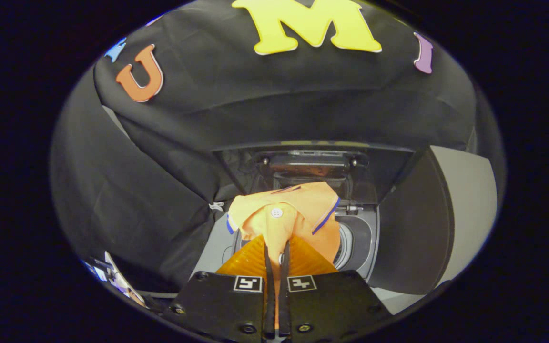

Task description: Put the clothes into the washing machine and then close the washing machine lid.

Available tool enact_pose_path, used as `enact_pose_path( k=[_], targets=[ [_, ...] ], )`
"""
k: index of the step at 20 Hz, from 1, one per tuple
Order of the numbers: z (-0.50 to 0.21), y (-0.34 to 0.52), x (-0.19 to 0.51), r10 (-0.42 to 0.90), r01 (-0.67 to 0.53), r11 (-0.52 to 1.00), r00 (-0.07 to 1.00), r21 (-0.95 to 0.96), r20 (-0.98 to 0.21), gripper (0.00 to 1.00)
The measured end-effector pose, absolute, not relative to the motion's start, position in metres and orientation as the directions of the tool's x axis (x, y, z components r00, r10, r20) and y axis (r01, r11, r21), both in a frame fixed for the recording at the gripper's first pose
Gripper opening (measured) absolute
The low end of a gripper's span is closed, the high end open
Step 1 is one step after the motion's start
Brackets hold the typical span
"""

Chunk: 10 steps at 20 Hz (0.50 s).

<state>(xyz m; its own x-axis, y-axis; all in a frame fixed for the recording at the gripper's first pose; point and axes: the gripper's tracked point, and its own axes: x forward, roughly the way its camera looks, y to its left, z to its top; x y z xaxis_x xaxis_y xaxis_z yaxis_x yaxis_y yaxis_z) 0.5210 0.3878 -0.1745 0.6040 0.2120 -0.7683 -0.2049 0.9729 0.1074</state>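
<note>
Black cloth drapes the booth behind and to the side of a top-loading washing machine (365, 238), whose lid (312, 164) stands raised at the back, leaving the round drum opening (348, 245) exposed below. From where I stand, the gripper (277, 257) hangs over that opening with its two fingers pinched close together on an orange polo shirt (286, 209). Cloth is squeezed in the narrow gap between them. The shirt, with dark blue trim on its collar and a white button (277, 212), bunches up just ahead of the fingertips, above the drum. Its lower part is hidden behind the fingers.
</note>
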Motion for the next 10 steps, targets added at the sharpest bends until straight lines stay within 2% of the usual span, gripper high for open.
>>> enact_pose_path(
  k=[6, 10],
  targets=[
    [-0.226, 0.384, 0.549, 0.147, -0.174, 0.983, 0.566, 0.058, -0.811, 0.07],
    [-0.235, 0.378, 0.558, 0.115, -0.158, 0.987, 0.559, 0.031, -0.821, 0.06]
  ],
)
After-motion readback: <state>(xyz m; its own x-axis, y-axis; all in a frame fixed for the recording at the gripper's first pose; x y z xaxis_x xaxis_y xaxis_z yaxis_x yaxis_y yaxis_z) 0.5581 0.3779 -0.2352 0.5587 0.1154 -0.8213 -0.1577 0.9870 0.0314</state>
